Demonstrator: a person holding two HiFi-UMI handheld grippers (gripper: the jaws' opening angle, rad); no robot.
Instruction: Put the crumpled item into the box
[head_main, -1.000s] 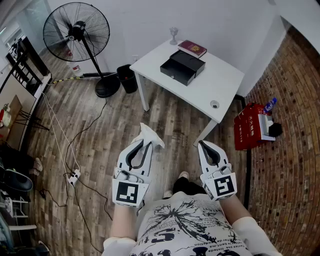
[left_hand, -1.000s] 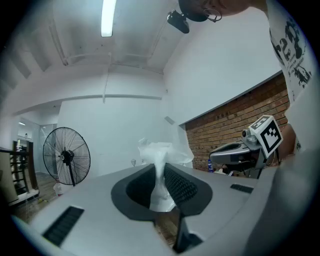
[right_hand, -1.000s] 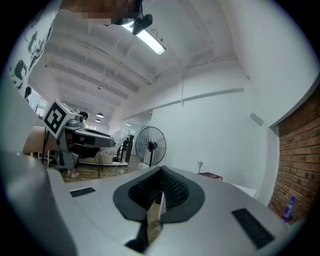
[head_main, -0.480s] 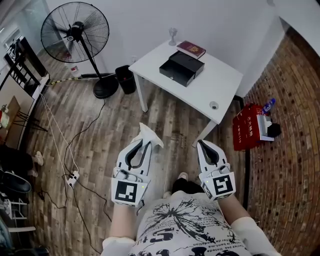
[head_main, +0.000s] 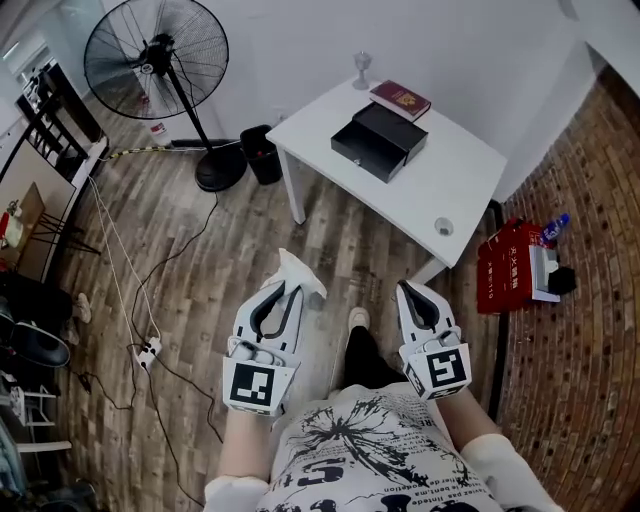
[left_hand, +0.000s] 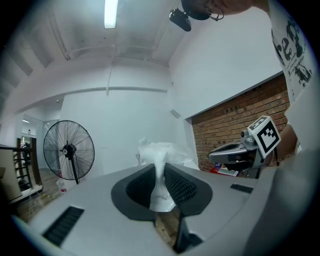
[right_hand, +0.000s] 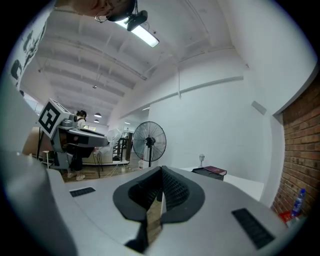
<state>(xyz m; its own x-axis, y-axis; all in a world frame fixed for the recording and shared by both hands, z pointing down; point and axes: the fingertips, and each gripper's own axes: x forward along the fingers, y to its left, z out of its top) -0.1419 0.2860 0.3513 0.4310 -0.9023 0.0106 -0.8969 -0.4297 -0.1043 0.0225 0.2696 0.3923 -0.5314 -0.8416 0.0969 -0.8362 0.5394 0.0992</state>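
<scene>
One crumpled item (head_main: 300, 272), white and papery, was all we carried. It sat pinched between the ribbed pads of the left gripper (head_main: 291, 290), bunching out past the tips (the left gripper view showed the pads pressed into it from both sides). The right gripper (head_main: 409, 292) beside it was empty, its jaws brought together on nothing. Both tools were held out over the wooden floor (head_main: 200, 260), well apart from the box (head_main: 380, 142).

That black box lay on the white table (head_main: 455, 185) ahead, with a dark red book (head_main: 400, 100) just behind it and a small goblet (head_main: 362, 68) near the far corner. A standing fan (head_main: 152, 55) was off to the left.

By our reckoning the pick-up was done and the carry was under way. What remained was to reach the table, bring the left gripper over the box and let the item go inside.

Against the frame a second before, the table and box had shifted in the head view. A shoe (head_main: 357, 318) had also come forward between the grippers, so we judged we had stepped toward the table. The grippers kept their places in the picture, and the hold on the item looked unchanged.
</scene>
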